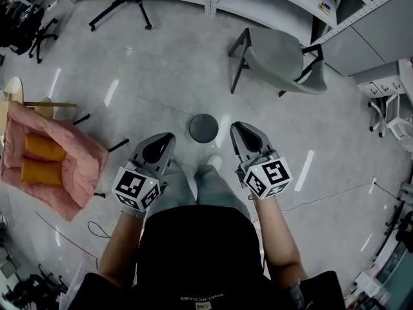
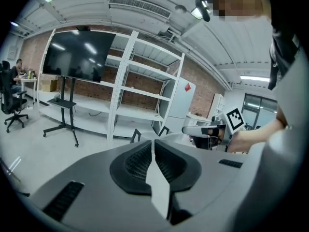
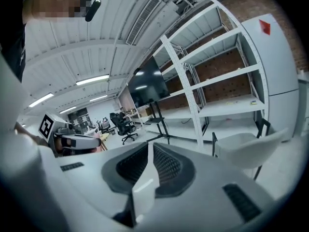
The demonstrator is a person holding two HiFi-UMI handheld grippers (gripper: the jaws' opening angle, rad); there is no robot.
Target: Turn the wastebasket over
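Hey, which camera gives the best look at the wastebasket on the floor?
The head view. It looks down on the wastebasket, a dark round shape standing alone on the floor. Neither the left gripper view nor the right gripper view shows it; both look across the room at the shelving.

Almost nothing here is legible to you. The pale line of print (image 1: pixel 200 298) on your black shirt (image 1: pixel 193 257) sits upside down and is too small to read. The left marker cube (image 1: pixel 137 188) and right marker cube (image 1: pixel 268 177) carry only black-and-white square patterns, no letters. The red diamond sign (image 2: pixel 187 87) on the white cabinet (image 2: pixel 181 108) shows no wording. The yellow-and-blue label (image 1: pixel 324 8) beside the shelving upright (image 1: pixel 361 10) is too small to make out.
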